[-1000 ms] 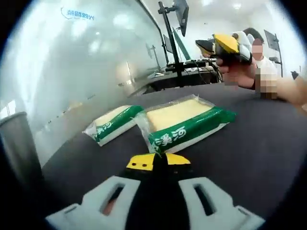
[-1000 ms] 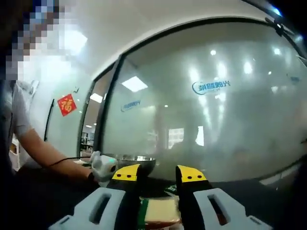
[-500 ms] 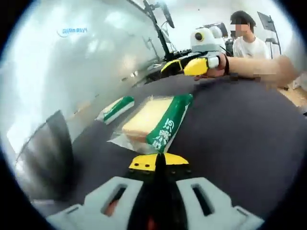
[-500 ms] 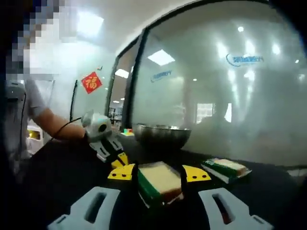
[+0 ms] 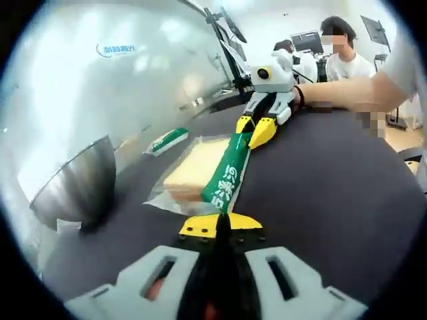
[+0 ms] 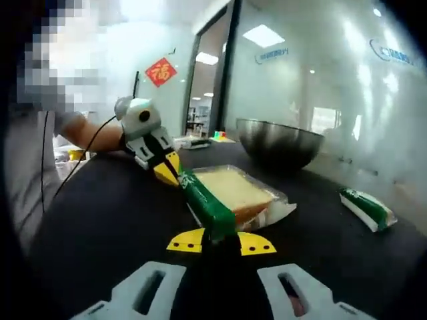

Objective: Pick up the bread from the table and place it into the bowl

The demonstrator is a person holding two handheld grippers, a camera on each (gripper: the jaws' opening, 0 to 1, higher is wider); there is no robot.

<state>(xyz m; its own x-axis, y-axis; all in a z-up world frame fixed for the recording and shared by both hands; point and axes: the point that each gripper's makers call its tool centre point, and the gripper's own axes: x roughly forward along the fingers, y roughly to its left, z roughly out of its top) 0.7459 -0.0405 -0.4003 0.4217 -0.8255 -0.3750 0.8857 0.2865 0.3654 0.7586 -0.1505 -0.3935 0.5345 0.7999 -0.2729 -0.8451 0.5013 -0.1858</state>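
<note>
Frosted glass walls back a dark desk with monitor stands at its far side. Left gripper: fingers pressed together, yellow tips meeting on the plastic end flap of the bread at 12 o'clock in the left gripper view. Right gripper: fingers likewise closed, tips pinching the green seam at the opposite end of the same bread; it also appears in the left gripper view at 1 o'clock. The pack lies stretched between both grippers, apparently still on the desk. A steel bowl stands at 9 o'clock in the left gripper view and at 1 o'clock in the right gripper view, near the pack but apart from it.

Risk, as a judgement: both grasps hold only thin wrapper, so the film may slip out or tear on lifting, and uneven pulling by the two hands could fold the slice or drop it short of the rim.

Count: two bread packs, the second pack lying beyond; one bowl; two grippers.
</note>
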